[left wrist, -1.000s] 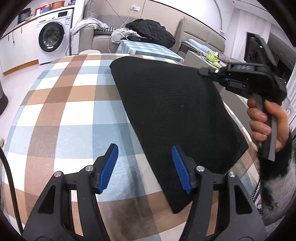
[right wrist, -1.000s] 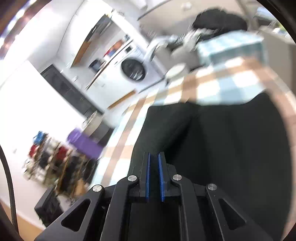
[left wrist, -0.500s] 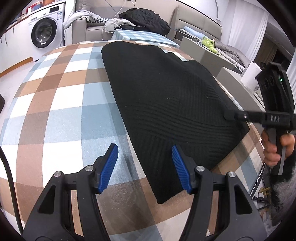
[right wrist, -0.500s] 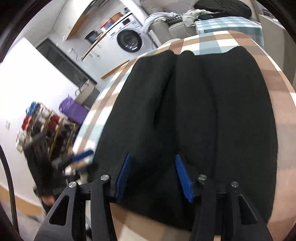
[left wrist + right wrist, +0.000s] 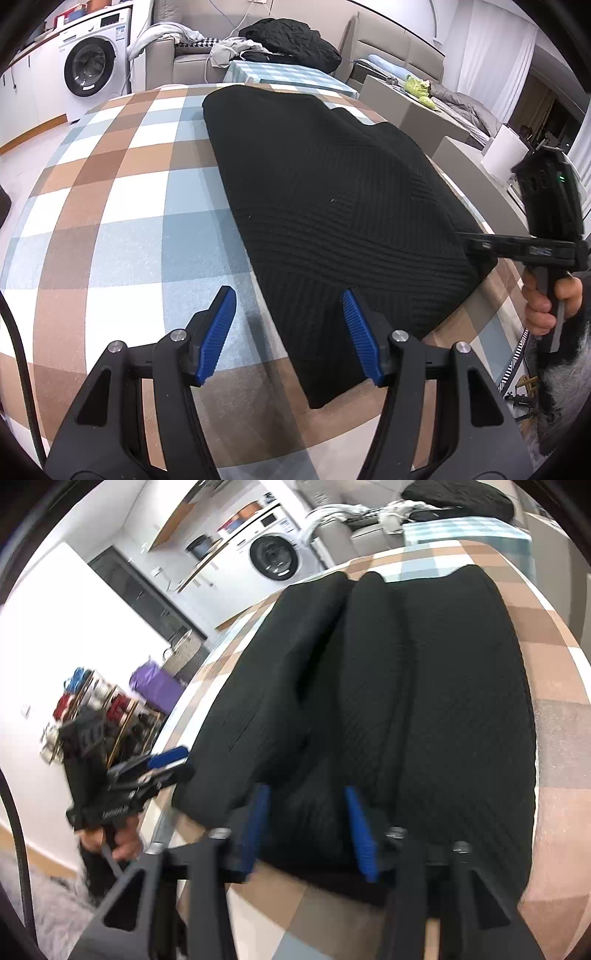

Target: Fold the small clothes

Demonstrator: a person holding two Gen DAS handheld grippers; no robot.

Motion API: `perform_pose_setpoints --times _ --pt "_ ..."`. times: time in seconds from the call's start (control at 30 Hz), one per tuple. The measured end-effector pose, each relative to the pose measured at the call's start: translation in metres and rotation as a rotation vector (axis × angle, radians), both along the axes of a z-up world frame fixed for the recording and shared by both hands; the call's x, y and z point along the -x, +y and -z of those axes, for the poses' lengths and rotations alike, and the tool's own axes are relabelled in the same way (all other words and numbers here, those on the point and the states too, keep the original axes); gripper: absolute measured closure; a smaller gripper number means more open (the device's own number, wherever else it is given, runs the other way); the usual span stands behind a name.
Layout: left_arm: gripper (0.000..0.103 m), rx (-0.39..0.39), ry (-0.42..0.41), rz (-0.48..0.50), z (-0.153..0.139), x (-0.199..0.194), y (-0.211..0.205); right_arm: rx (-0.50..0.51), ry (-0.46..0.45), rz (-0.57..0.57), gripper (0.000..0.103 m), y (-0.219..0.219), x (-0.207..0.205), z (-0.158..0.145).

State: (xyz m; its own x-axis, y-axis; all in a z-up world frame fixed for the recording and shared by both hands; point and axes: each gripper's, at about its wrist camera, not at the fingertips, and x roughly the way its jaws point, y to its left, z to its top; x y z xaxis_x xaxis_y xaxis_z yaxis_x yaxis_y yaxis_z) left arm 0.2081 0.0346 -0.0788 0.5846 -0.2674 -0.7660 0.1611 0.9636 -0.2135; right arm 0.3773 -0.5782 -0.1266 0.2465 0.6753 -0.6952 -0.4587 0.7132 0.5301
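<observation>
1. Nearest in the left wrist view, the left gripper (image 5: 288, 332) hangs with its blue pads well apart; the near left edge of the black knit garment (image 5: 332, 221) runs between them, yet neither pad touches it.
2. The right gripper (image 5: 306, 830) sits at the garment's near hem, and its jaws have just been closing with a bunch of dark fabric between the pads (the blur hides whether they already press on it).
3. The garment lies flat across the checked tablecloth (image 5: 110, 229), reaching from the near table edge toward the far one, with two long folded ridges along it in the right wrist view.
4. At the right edge of the left wrist view, a hand (image 5: 550, 295) grips the right gripper's handle.
5. Farther back stand a washing machine (image 5: 92, 70) and a sofa (image 5: 177, 62) piled with clothes.
</observation>
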Motion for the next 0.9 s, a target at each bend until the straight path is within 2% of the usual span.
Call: perform_pose_setpoints --times 0.07,0.1,0.17,0.23,0.3,0.43,0.5,0.53,0.6,0.67,0.77,0.83,0.9 --pt "0.045 -0.002 -0.006 -0.001 -0.002 -0.002 -0.001 0.013 -0.026 0.012 0.095 0.006 -0.002 0.000" --pt "0.045 -0.004 -0.006 -0.002 -0.002 -0.002 -0.001 0.016 -0.058 0.010 0.095 0.010 0.002 -0.004" --pt "0.045 -0.005 -0.010 -0.004 -0.005 -0.003 -0.001 -0.060 -0.175 -0.012 0.096 0.004 0.021 -0.027" --pt "0.045 -0.002 -0.011 0.000 -0.007 -0.003 -0.001 -0.157 -0.244 0.002 0.096 -0.016 0.043 -0.043" --pt "0.045 -0.004 -0.010 0.005 -0.006 -0.005 -0.002 -0.143 -0.221 0.050 0.096 -0.029 0.049 -0.036" --pt "0.045 -0.024 0.006 0.020 0.000 -0.007 -0.008 -0.008 -0.098 0.098 0.097 -0.040 0.049 0.002" --pt "0.045 -0.025 0.009 0.029 0.001 -0.006 -0.011 0.012 -0.090 0.098 0.095 -0.044 0.051 0.001" --pt "0.045 -0.025 0.009 0.032 0.002 -0.006 -0.011 0.019 -0.093 0.094 0.092 -0.044 0.049 -0.003" --pt "0.045 -0.025 0.007 0.034 0.002 -0.005 -0.012 0.026 -0.114 0.112 0.076 -0.046 0.043 -0.014" --pt "0.045 -0.021 0.010 0.030 0.002 -0.005 -0.012 0.015 -0.115 0.116 0.068 -0.037 0.029 -0.022" --pt "0.045 -0.017 0.011 0.021 0.003 -0.005 -0.012 -0.012 -0.091 0.100 0.063 -0.010 0.003 -0.024" --pt "0.045 -0.017 0.011 0.016 0.003 -0.005 -0.010 -0.012 -0.071 0.068 0.063 0.013 -0.010 -0.018" --pt "0.045 -0.013 0.010 0.010 0.002 -0.005 -0.007 0.043 -0.043 0.058 0.063 0.035 -0.025 -0.007"
